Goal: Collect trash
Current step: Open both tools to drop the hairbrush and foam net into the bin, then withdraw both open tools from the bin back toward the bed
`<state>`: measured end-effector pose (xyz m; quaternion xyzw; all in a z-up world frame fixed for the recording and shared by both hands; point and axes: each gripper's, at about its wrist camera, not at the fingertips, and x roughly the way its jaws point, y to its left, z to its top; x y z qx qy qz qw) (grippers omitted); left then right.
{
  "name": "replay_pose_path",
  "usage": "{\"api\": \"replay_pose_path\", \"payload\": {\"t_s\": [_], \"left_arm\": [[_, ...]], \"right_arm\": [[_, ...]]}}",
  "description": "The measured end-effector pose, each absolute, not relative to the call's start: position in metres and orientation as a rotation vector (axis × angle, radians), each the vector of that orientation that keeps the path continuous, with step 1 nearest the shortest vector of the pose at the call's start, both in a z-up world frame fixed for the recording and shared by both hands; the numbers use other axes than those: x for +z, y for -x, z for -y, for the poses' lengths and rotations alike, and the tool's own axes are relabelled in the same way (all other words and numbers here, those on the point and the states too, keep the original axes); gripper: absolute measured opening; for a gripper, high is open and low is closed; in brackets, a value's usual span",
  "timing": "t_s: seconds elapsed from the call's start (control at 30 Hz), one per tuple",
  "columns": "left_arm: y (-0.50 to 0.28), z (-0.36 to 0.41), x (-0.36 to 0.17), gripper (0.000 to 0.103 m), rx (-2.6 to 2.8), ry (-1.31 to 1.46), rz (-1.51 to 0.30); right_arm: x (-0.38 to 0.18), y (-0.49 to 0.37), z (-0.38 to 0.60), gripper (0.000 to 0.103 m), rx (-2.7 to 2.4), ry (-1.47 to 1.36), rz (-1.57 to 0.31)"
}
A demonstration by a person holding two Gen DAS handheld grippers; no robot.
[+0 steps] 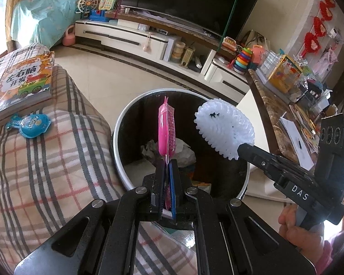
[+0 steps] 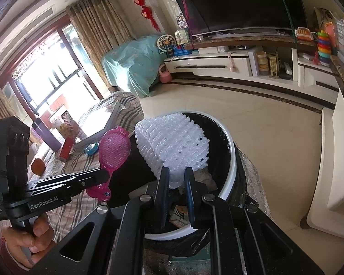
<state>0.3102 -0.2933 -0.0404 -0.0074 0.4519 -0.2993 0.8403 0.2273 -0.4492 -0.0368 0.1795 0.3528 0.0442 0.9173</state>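
My left gripper (image 1: 167, 162) is shut on a pink plastic package (image 1: 167, 129) and holds it upright over the open trash bin (image 1: 120, 123). My right gripper (image 2: 176, 171) is shut on a white foam net sleeve (image 2: 172, 142), also over the bin (image 2: 231, 167). The foam net (image 1: 224, 129) and right gripper (image 1: 240, 149) show in the left wrist view; the pink package (image 2: 114, 149) and left gripper (image 2: 103, 174) show in the right wrist view. Crumpled paper (image 1: 185, 153) lies inside the bin. A blue package (image 1: 31, 123) lies on the plaid cloth.
A plaid-covered table (image 1: 45, 160) stands left of the bin with a children's book (image 1: 23, 80) on it. An orange (image 2: 37, 166) and a red box (image 2: 66, 149) sit on it too. A cluttered marble counter (image 1: 286, 114) is right. A TV stand (image 1: 149, 39) lies beyond.
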Motion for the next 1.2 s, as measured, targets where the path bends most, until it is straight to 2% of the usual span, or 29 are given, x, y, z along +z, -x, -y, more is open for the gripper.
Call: {"api": "replay_pose_path", "payload": {"t_s": [0.13, 0.23, 0.27, 0.3, 0.33, 0.37, 0.5, 0.53, 0.57, 0.6, 0.63, 0.67, 0.7, 0.77, 1.2], "left_arm": [[-0.314, 0.295, -0.042, 0.003, -0.643, 0.036, -0.97], [-0.313, 0.296, -0.044, 0.007, -0.645, 0.041, -0.978], [-0.313, 0.296, -0.044, 0.012, -0.645, 0.042, -0.979], [-0.312, 0.296, -0.044, 0.016, -0.646, 0.045, -0.978], [-0.312, 0.295, -0.044, 0.024, -0.643, 0.046, -0.976], [-0.311, 0.294, -0.043, 0.027, -0.639, 0.047, -0.971], [-0.303, 0.284, -0.04, 0.027, -0.63, 0.054, -0.95], [-0.3, 0.28, -0.038, 0.028, -0.625, 0.056, -0.941], [-0.298, 0.277, -0.037, 0.034, -0.619, 0.055, -0.933], [-0.293, 0.272, -0.036, 0.039, -0.61, 0.055, -0.921], [-0.29, 0.266, -0.036, 0.051, -0.598, 0.056, -0.909], [-0.286, 0.26, -0.036, 0.059, -0.583, 0.058, -0.899], [-0.28, 0.251, -0.037, 0.06, -0.564, 0.062, -0.887], [-0.275, 0.237, -0.04, 0.061, -0.54, 0.071, -0.886], [-0.249, 0.137, -0.06, 0.068, -0.376, 0.179, -0.898]], "right_arm": [[-0.037, -0.23, 0.45, 0.018, 0.085, -0.367, -0.734], [-0.036, -0.23, 0.452, 0.02, 0.079, -0.37, -0.732], [-0.036, -0.23, 0.453, 0.025, 0.076, -0.373, -0.73], [-0.036, -0.229, 0.454, 0.035, 0.072, -0.379, -0.724], [-0.035, -0.227, 0.455, 0.042, 0.074, -0.388, -0.717], [-0.035, -0.227, 0.454, 0.053, 0.074, -0.393, -0.715], [-0.035, -0.221, 0.455, 0.055, 0.061, -0.4, -0.703], [-0.035, -0.22, 0.455, 0.055, 0.058, -0.401, -0.701], [-0.034, -0.218, 0.455, 0.055, 0.055, -0.401, -0.699], [-0.034, -0.216, 0.454, 0.059, 0.054, -0.402, -0.694], [-0.033, -0.214, 0.452, 0.062, 0.054, -0.402, -0.689], [-0.033, -0.211, 0.449, 0.07, 0.055, -0.402, -0.68], [-0.032, -0.21, 0.447, 0.078, 0.057, -0.402, -0.675], [-0.031, -0.205, 0.44, 0.086, 0.072, -0.403, -0.662], [-0.025, -0.202, 0.379, 0.092, 0.191, -0.402, -0.682]]}}
